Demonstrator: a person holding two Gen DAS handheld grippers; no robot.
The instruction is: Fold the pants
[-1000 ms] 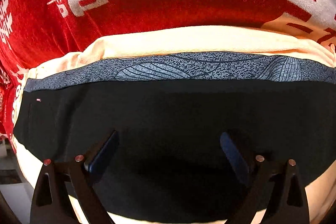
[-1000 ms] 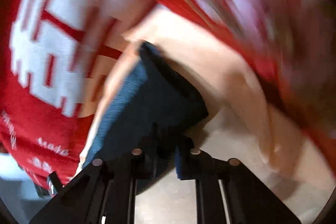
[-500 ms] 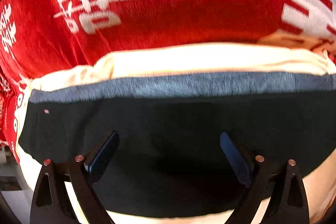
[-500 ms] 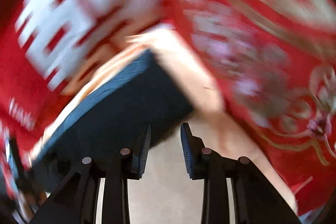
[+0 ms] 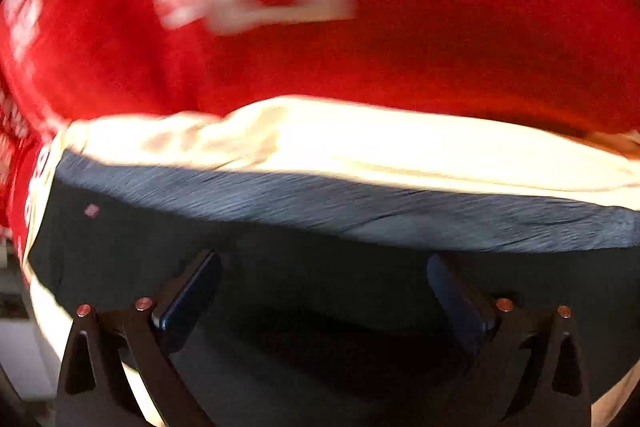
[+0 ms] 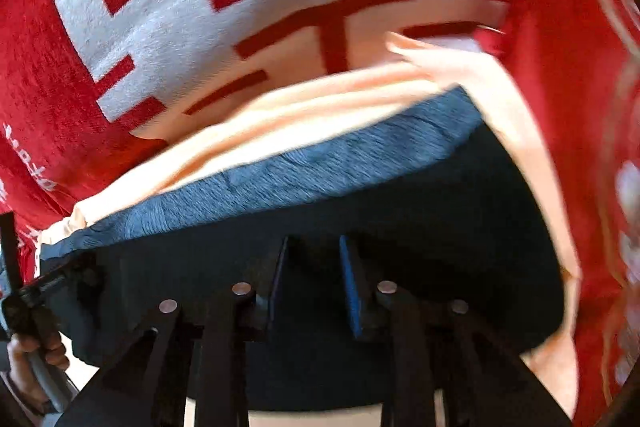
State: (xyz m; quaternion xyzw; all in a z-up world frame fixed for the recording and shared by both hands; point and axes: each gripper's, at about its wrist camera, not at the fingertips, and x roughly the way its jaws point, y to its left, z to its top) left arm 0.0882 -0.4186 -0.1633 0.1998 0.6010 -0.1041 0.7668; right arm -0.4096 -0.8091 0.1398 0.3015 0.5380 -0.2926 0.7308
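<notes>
The pants (image 5: 320, 291) lay flat as a dark, folded slab on a cream cloth (image 5: 360, 143), which itself was spread over a red blanket (image 5: 480, 39) printed with large white characters. The long axis of the garment ran sideways across both wrist views, from one edge of the picture to the other, and its far long edge showed as a blue-grey band (image 5: 360, 203) turned away from the cameras toward the cream cloth. In the right wrist view the same band (image 6: 320, 167) rose slantwise from lower left to upper right, and the right-hand end of the pants (image 6: 500, 227) stopped short of the cream cloth's (image 6: 516, 131) outer edge. A small pale tag (image 5: 92, 210) sat near the left end of the dark fabric.

The left gripper (image 5: 320, 291) hung over the dark cloth with its fingers (image 5: 188, 291) spread wide and nothing between them. The right gripper (image 6: 314, 275) was also above the dark fabric, its two blue pads (image 6: 352, 283) standing apart with a narrow gap, pinching nothing. Whether either tool touched the cloth, I could not tell. The left-hand tool (image 6: 28, 303) and the person's hand (image 6: 32, 359) holding it showed at the left edge of the right wrist view, beside that end of the pants. The red blanket (image 6: 60, 99) was smeared by motion in places.
</notes>
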